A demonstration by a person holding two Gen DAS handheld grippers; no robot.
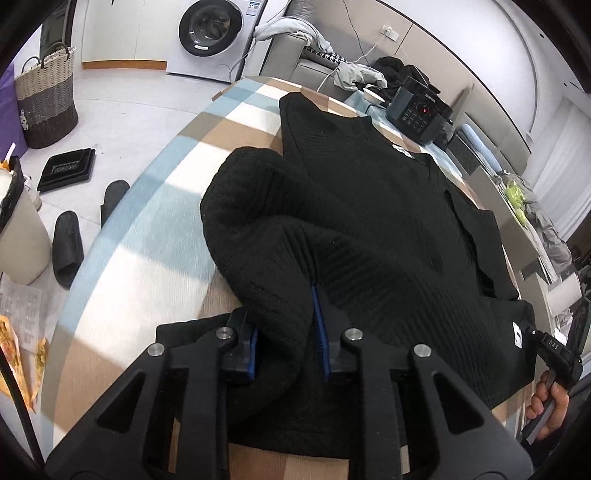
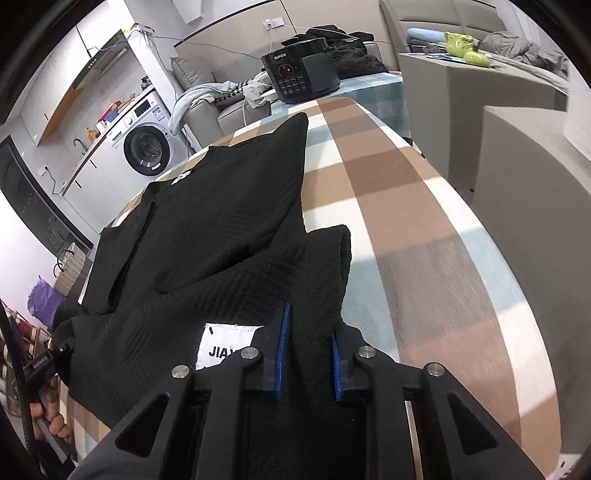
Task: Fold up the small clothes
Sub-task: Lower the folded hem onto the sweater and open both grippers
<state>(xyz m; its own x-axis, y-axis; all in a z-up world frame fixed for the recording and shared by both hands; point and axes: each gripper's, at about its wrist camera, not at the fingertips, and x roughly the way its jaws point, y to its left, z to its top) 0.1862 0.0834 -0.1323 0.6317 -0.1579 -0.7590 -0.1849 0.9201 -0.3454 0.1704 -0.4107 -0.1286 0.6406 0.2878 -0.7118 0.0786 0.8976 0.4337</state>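
**Two grippers pinch one black sweater**

The left hand-held gripper (image 1: 288, 339) points down at a slant over the near edge of the table (image 1: 147, 258). Its two blue pads are close together, and a thick fold of the black sweater (image 1: 369, 221) is squeezed between them. The right hand-held gripper (image 2: 308, 354) slants down the same way. Its blue pads also pinch a fold of the sweater, next to a white label (image 2: 221, 343) with dark letters (only part of the word shows). In each view, a hand (image 1: 550, 406) holding the other gripper's handle peeks in at the bottom corner.

There is one sweater. It lies spread on the table, with its near edge bunched up at both grippers and its far part flat. A small white tag (image 1: 402, 150) sits at its neck.

The table wears a checked cloth of brown, blue and white squares. At the far end stands one black cooker (image 2: 301, 72) with buttons and a red light.

On the floor beside the table lie two black slippers (image 1: 68, 247) and one flat black tray (image 1: 68, 170). Farther off stand one woven basket (image 1: 46, 99) and one white washing machine (image 1: 214, 33). A grey sofa (image 2: 207, 107) with loose clothes on it sits behind the table.
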